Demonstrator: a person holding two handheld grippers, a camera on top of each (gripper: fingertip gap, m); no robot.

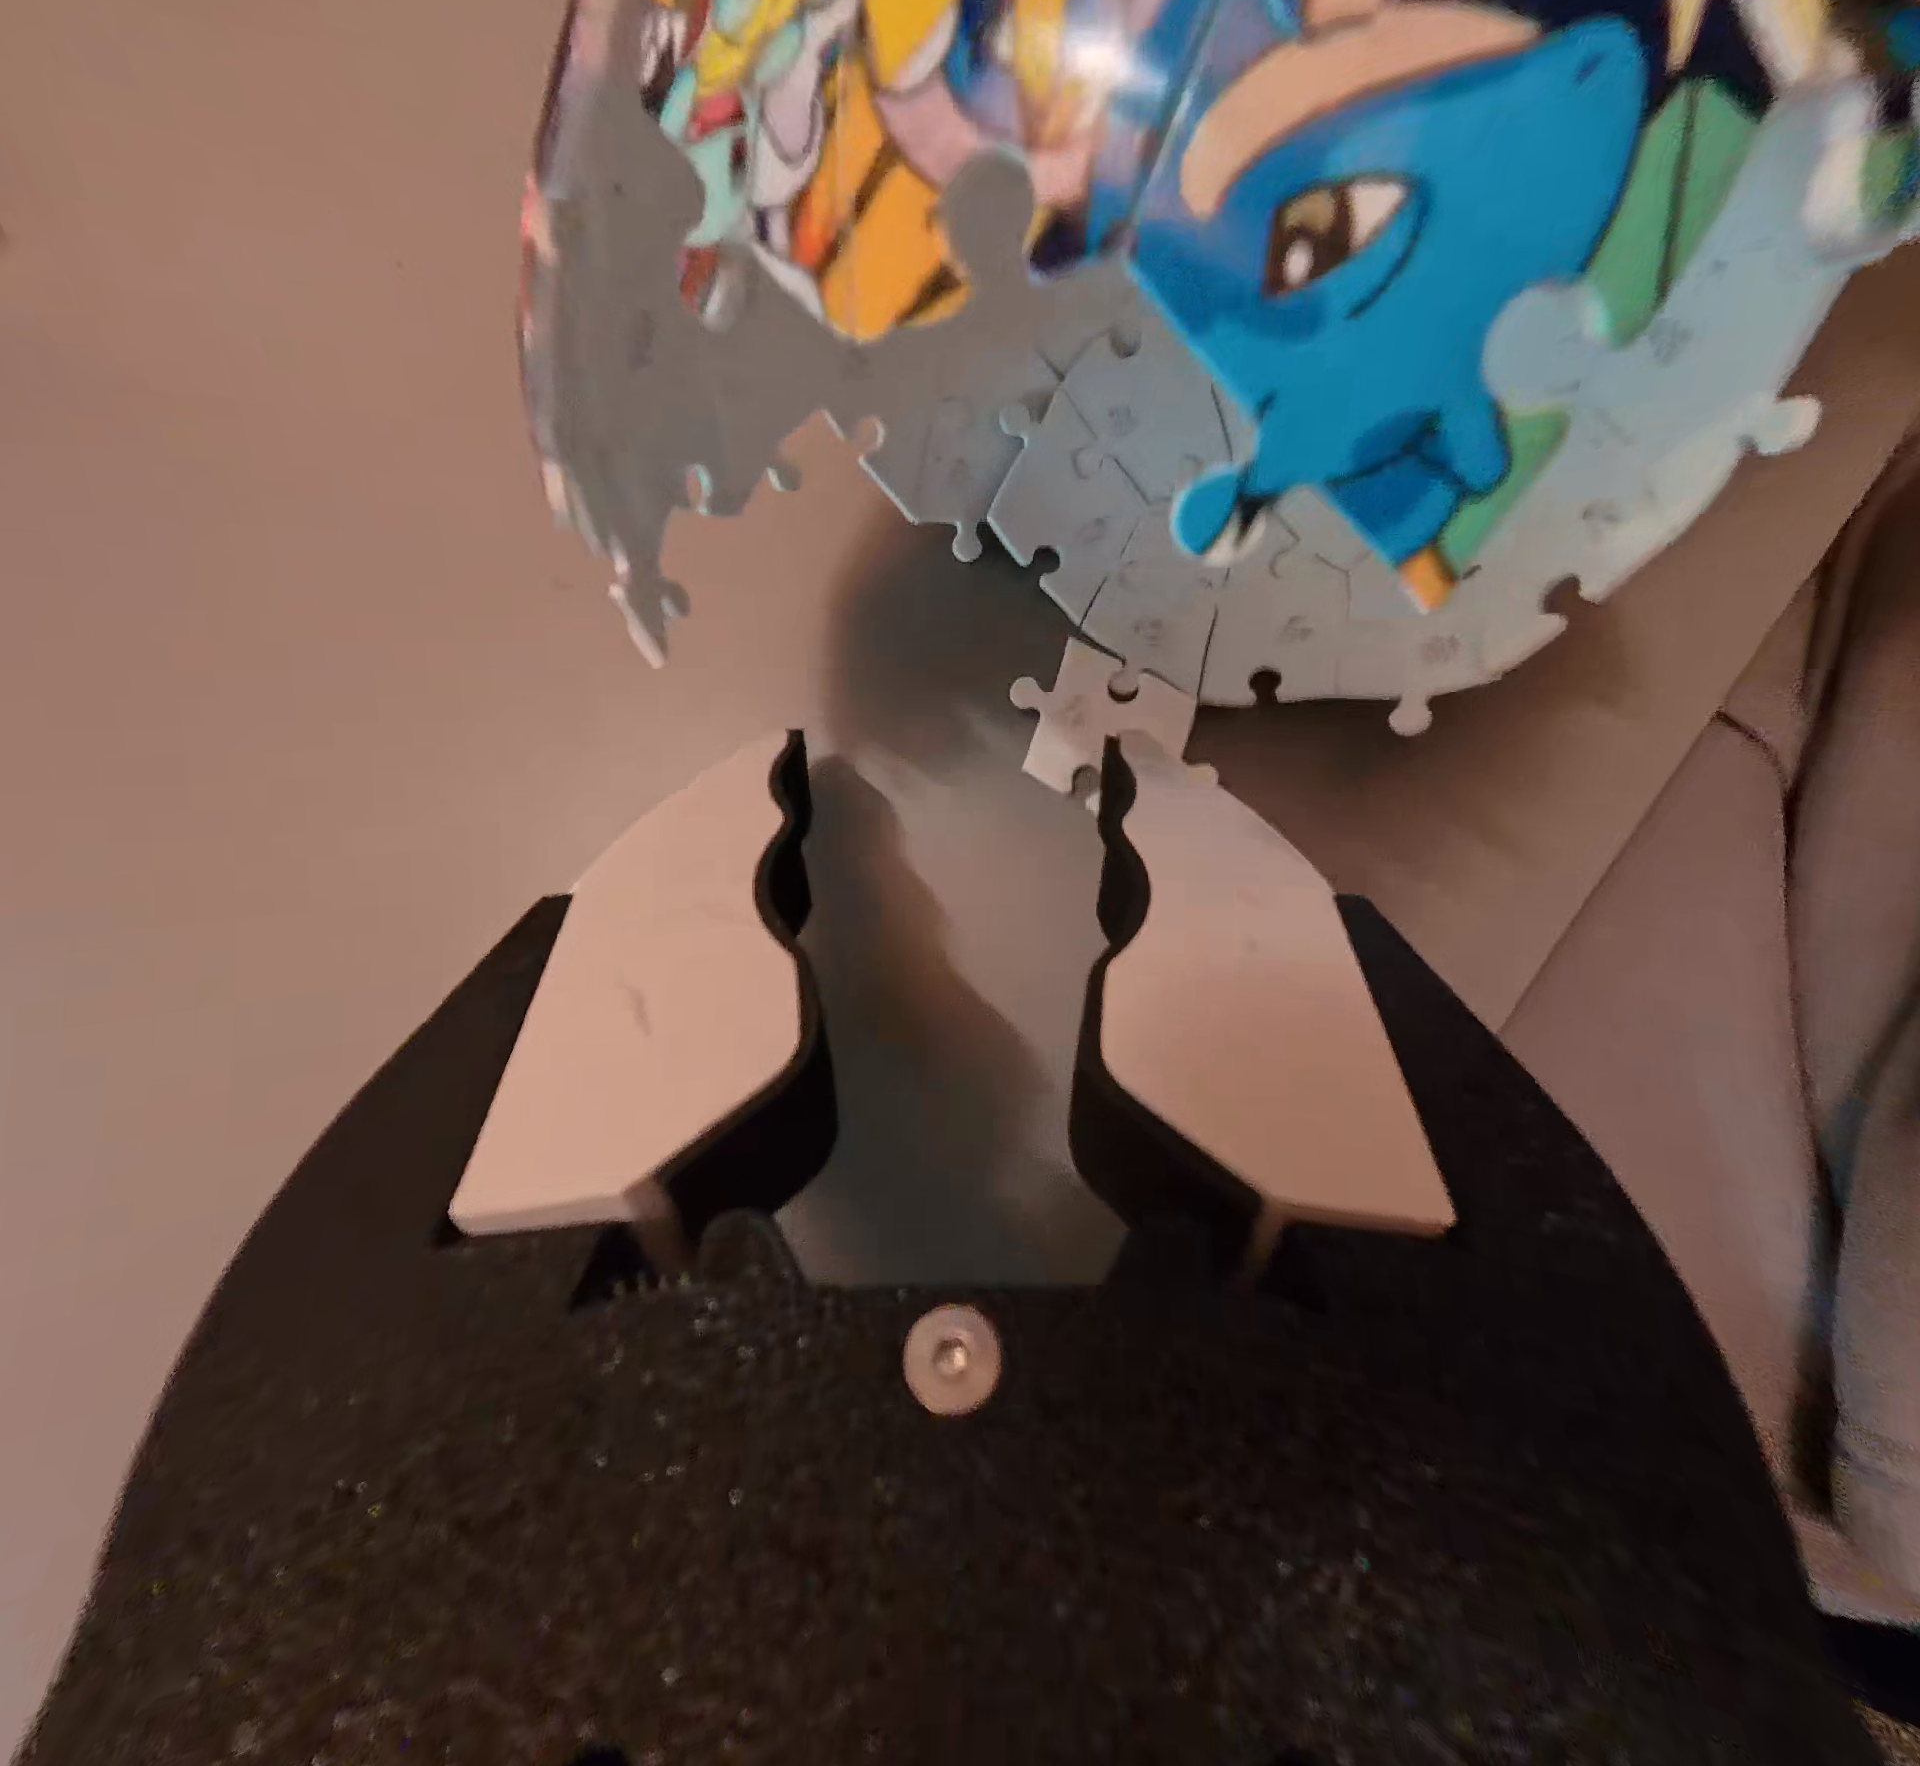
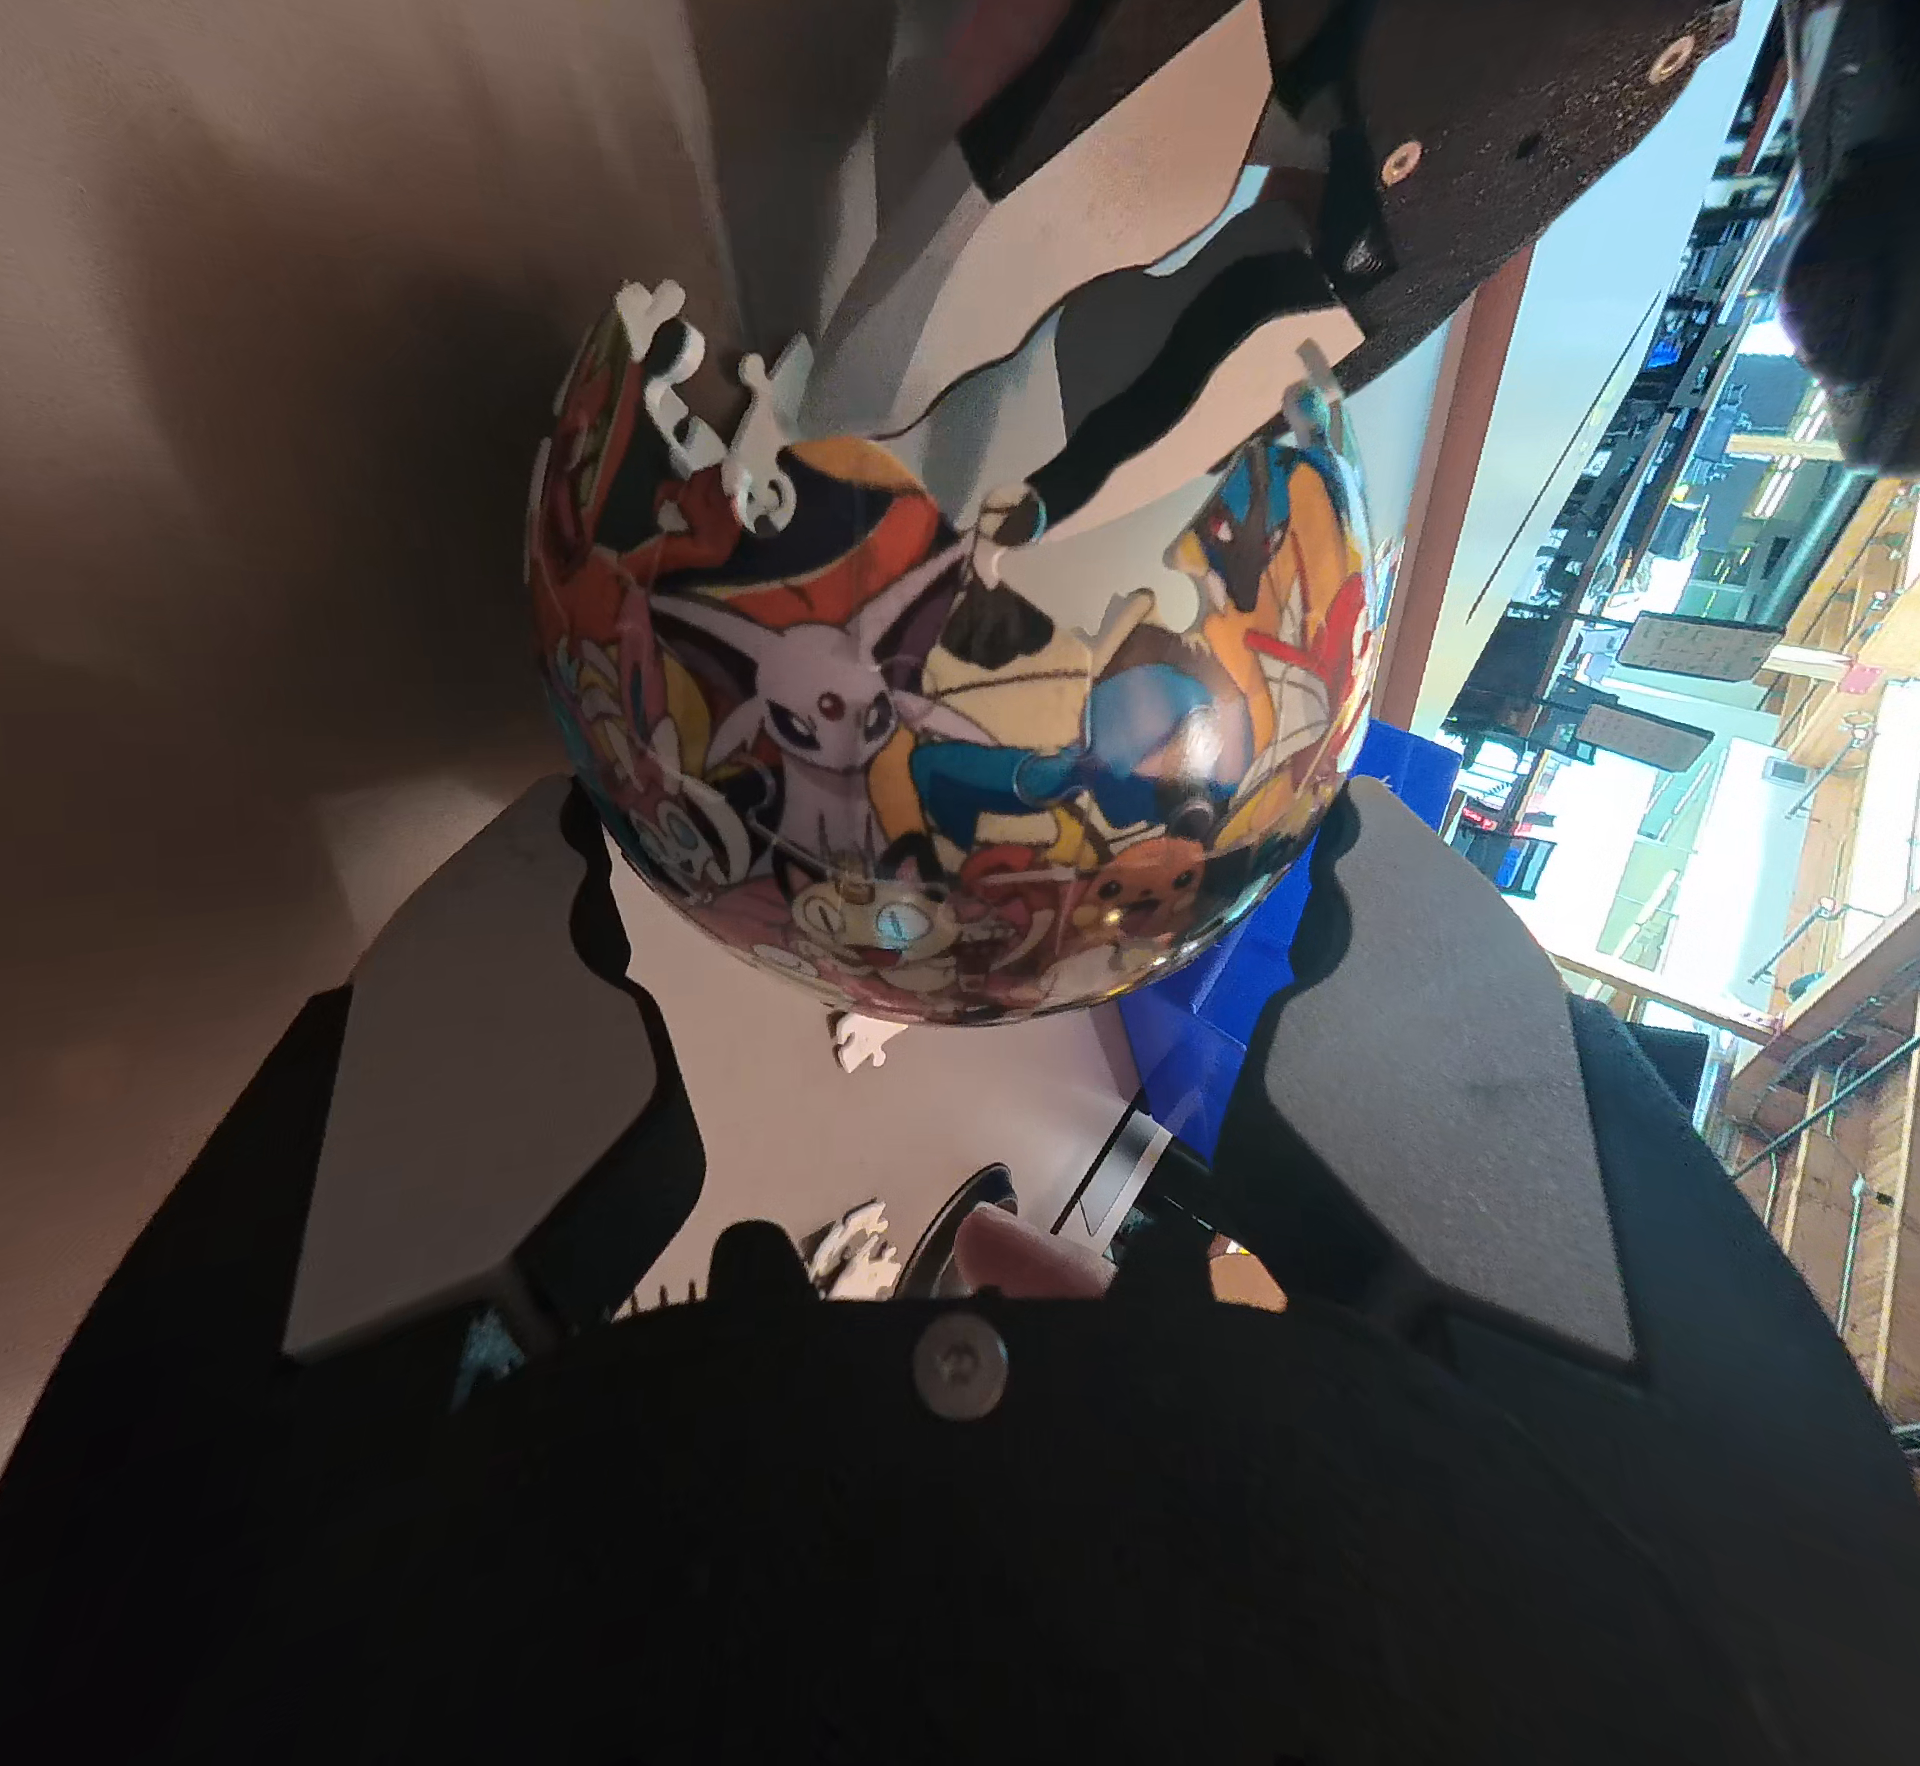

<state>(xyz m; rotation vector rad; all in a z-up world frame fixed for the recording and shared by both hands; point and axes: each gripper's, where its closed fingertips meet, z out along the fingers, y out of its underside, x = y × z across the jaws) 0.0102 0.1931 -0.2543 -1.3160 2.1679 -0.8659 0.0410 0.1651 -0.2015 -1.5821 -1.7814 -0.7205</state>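
**Half-built puzzle globe held between two grippers**

Left wrist view. Far left, bare beige tabletop [image 1: 260, 573]; a dark round object is cut off by the top left corner, too little showing to identify. The left gripper [image 1: 951, 760] has its jaws parted by a moderate gap with nothing between them. Its right fingertip [image 1: 1117, 766] sits at the edge of a single grey puzzle piece [image 1: 1101, 714] that hangs from the lower rim of the puzzle globe [image 1: 1195, 210]; whether tip and piece touch, I cannot tell. The globe is an unfinished shell: grey inner faces of the pieces toward the camera, bright cartoon print beyond, ragged open edges on its left. It casts a dark shadow on the table just ahead of the fingers. On the right edge, pale fabric, blurred.

Right wrist view. Beige wall to the left. The right gripper [image 2: 961, 812] is spread wide, and the globe sits between its two fingers at the tips, printed side toward the camera; contact on either side looks likely but is not certain. Beneath the globe lies one loose white piece [image 2: 857, 1041] on a white surface. The left gripper comes down from upper right to the globe's open top rim. Further right, a blue box [image 2: 1226, 1041], then a bright window [image 2: 1714, 677].
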